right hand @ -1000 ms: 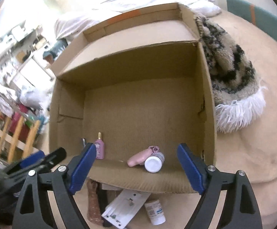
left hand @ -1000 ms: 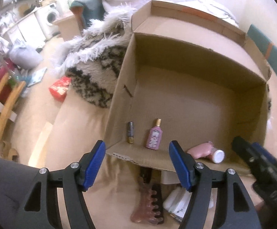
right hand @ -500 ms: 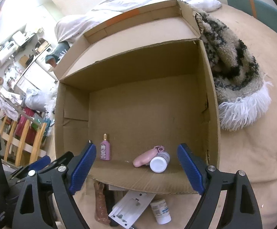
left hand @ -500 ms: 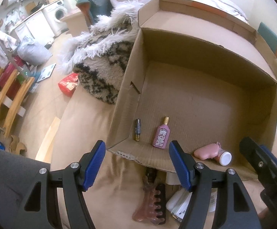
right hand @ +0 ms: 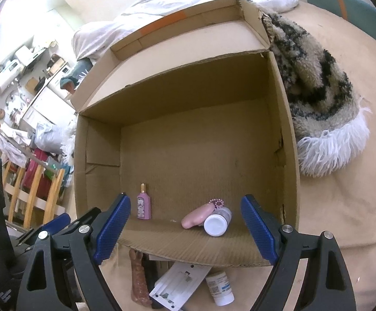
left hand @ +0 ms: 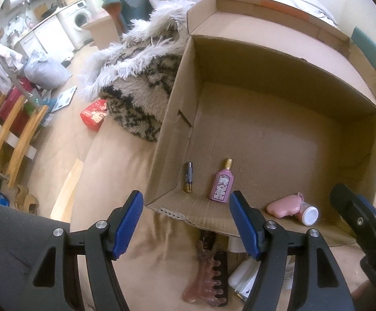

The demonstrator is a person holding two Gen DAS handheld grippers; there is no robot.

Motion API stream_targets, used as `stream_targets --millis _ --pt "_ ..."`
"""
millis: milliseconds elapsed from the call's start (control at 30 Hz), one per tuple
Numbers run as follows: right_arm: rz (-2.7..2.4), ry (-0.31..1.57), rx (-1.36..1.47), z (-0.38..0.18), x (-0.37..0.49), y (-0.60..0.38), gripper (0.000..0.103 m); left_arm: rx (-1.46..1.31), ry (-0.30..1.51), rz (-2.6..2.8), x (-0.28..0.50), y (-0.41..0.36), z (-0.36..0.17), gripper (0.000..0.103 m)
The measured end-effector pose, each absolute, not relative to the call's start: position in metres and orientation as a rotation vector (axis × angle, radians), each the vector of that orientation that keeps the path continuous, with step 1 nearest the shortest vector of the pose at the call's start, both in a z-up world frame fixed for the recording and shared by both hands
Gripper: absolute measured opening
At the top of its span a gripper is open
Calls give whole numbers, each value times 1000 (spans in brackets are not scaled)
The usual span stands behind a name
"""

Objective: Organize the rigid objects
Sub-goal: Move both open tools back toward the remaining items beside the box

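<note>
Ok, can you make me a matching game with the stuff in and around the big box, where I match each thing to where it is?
Things:
1. battery
2. pink perfume bottle
3. white-capped bottle
4. hair claw clip

Places:
A. outside the cardboard box, on the tan cover in front of it
B. inside the box, touching the pink soap-shaped thing
C. inside the box, nearest its left wall
D. inside the box, between the battery and the pink soap-shaped thing

Pairs: 1-C, 2-D, 3-B, 4-A
</note>
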State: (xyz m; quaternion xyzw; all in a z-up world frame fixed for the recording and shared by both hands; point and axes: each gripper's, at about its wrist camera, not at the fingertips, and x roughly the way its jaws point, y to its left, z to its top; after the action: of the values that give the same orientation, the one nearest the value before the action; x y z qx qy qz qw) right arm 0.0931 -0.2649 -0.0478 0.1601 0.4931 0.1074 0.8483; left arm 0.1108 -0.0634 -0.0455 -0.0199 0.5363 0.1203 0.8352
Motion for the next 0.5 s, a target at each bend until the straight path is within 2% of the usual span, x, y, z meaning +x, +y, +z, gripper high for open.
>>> stream_targets --millis 500 --pt "188 1048 334 -42 58 -282 92 -43 1123 169 79 -51 -35 66"
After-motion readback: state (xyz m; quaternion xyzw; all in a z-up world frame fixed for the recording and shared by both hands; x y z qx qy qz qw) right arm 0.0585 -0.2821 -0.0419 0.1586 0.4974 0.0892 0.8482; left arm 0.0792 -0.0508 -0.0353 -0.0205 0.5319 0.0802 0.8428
